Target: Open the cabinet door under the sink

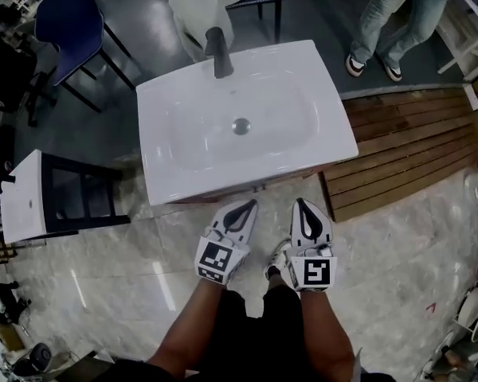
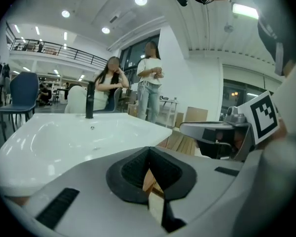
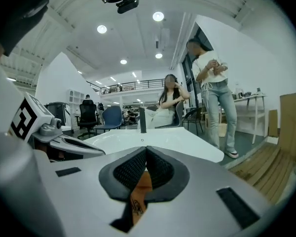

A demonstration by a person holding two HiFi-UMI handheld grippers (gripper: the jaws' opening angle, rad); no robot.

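Wood-brown cabinet front [image 1: 223, 193], barely showing under the sink [image 1: 183, 173], is probably hiding a light, rigid door; hooking its edge looks best. Left gripper [image 1: 247, 207] and right gripper [image 1: 302, 205] are hovering near it, fingers closed and empty.

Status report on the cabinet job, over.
Shut and empty: left hand-held gripper, right hand-held gripper, side by side before the sink. No sight of the cabinet door, hidden under it. Nothing seen in the way.

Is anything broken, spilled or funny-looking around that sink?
Nothing looks broken or spilled. The white sink looks clean. The one funny thing is where it is: it stands out in the open on the floor, with no wall behind it, and wooden boards lie on the floor right beside it.
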